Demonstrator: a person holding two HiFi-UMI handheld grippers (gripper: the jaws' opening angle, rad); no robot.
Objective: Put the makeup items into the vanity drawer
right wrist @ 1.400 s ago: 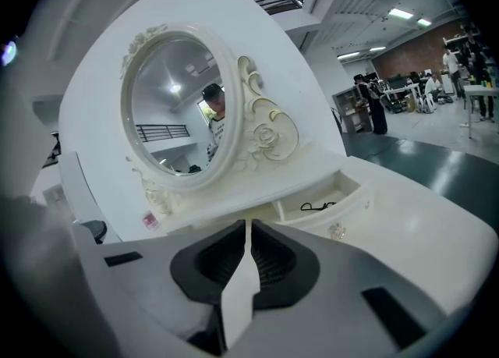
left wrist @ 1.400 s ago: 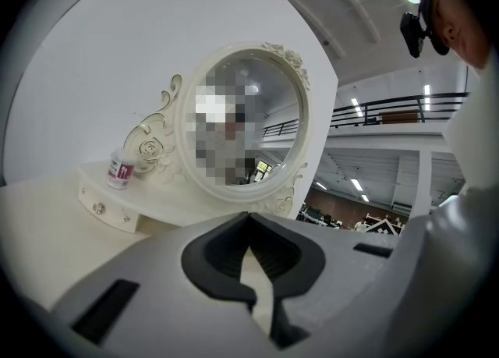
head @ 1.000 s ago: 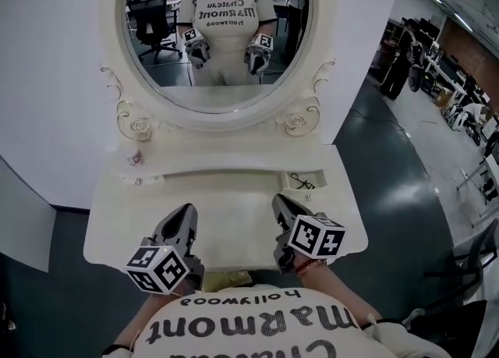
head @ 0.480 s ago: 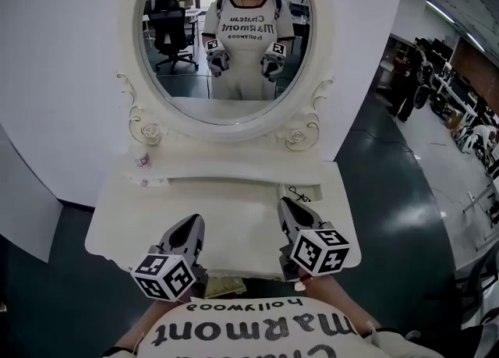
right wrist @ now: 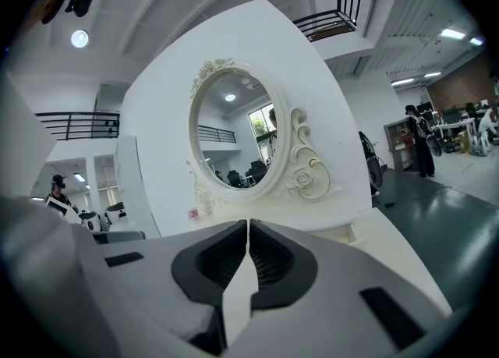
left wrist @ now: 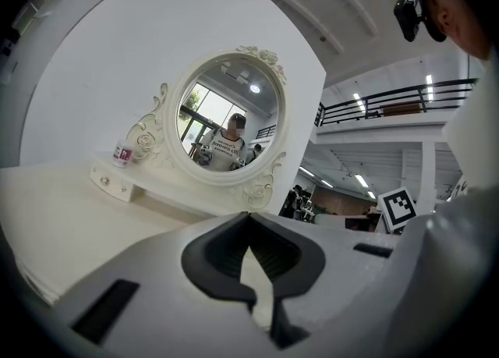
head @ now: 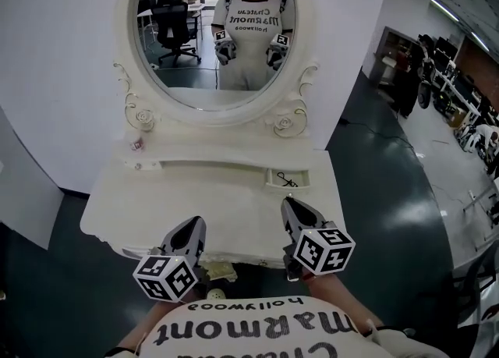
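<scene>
Left gripper point(head: 193, 228) and right gripper point(head: 291, 207) hover at the vanity point(head: 234, 210) front, jaws together on nothing; 1 bottle point(head: 136, 144) stands on the back shelf point(head: 204, 151), outside the open drawer point(head: 274, 171), so fetching it needs a far-left reach.

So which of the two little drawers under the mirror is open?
The right-hand drawer: its inside shows, with a small dark thing lying in it. The left-hand drawer is shut, only its front and knob showing.
</scene>
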